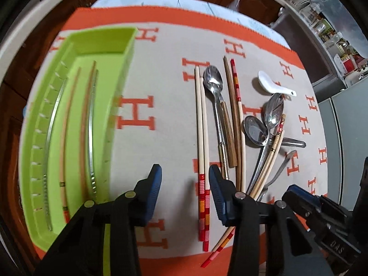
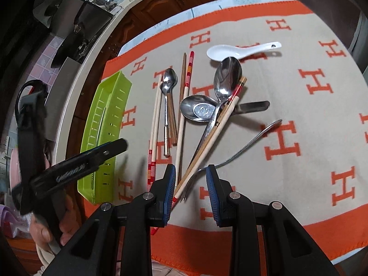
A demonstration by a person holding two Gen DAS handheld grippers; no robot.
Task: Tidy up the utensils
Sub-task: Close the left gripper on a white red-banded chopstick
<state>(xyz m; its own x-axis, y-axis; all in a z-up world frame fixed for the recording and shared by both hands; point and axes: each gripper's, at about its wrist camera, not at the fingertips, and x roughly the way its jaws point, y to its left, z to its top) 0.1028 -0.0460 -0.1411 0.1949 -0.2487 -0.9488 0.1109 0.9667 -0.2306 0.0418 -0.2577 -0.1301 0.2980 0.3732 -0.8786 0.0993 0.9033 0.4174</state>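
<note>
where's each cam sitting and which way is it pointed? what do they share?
Left wrist: on the left tongs, looking forward and down across the orange cloth; green tray at left, right tongs at lower right.
Right wrist: on the right tongs, aimed down at the fork and utensil pile; left tongs and the person's hand at left.
Shared: tray, white spoon, chopsticks, metal spoons.

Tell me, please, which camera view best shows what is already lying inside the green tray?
The left wrist view. It looks down into the green tray, so the chopsticks lying lengthwise on its floor are plain. The right wrist view catches the tray from the side, showing mostly its slotted wall and one thin metal piece inside.
</note>
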